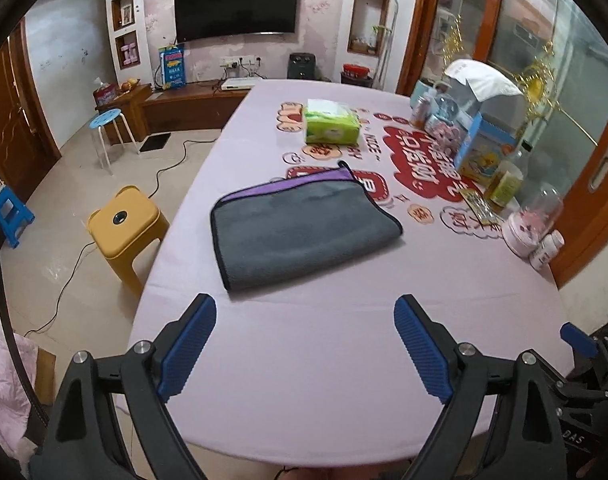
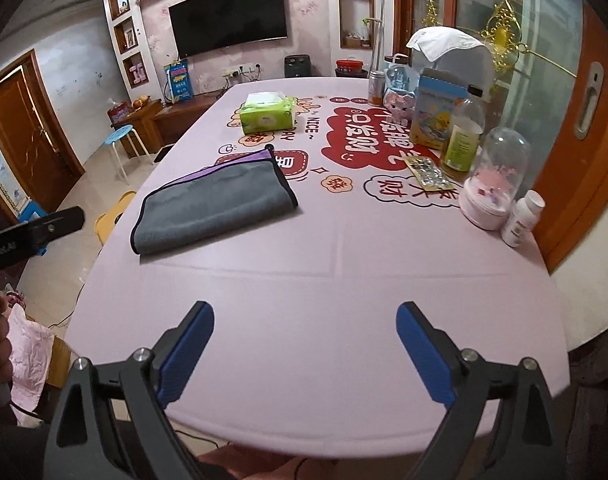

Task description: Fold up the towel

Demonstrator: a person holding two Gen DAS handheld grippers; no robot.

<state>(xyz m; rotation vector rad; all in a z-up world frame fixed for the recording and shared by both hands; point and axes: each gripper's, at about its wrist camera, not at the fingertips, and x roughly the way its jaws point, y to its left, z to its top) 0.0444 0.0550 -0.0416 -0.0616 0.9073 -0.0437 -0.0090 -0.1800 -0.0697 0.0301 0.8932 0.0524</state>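
The left gripper had its jaws spread wide and held nothing; its blue ribbed pads hung above the near part of the table. The right gripper was the same, jaws wide apart and empty, over the near edge of the table.

The table was covered by a smooth pale pink cloth with fold creases and red printed signs on its far half. Between the grippers and the towel the cloth was bare, so there was free room near. The towel lay flat, already folded over, on the left side of the table, well apart from both grippers. It looked soft and fuzzy, grey on top with a purple strip along the far edge and a dark sewn border. Its left edge was near the left rim of the table.

Farther behind it stood a green tissue pack. Along the right edge were crowded bottles, a blue box and a clear glass dome on a pink base.

The left view showed a yellow plastic stool on the floor beside the table; the right view showed only its corner. The right view showed the white pill bottle more clearly, and also the other gripper at its left border.
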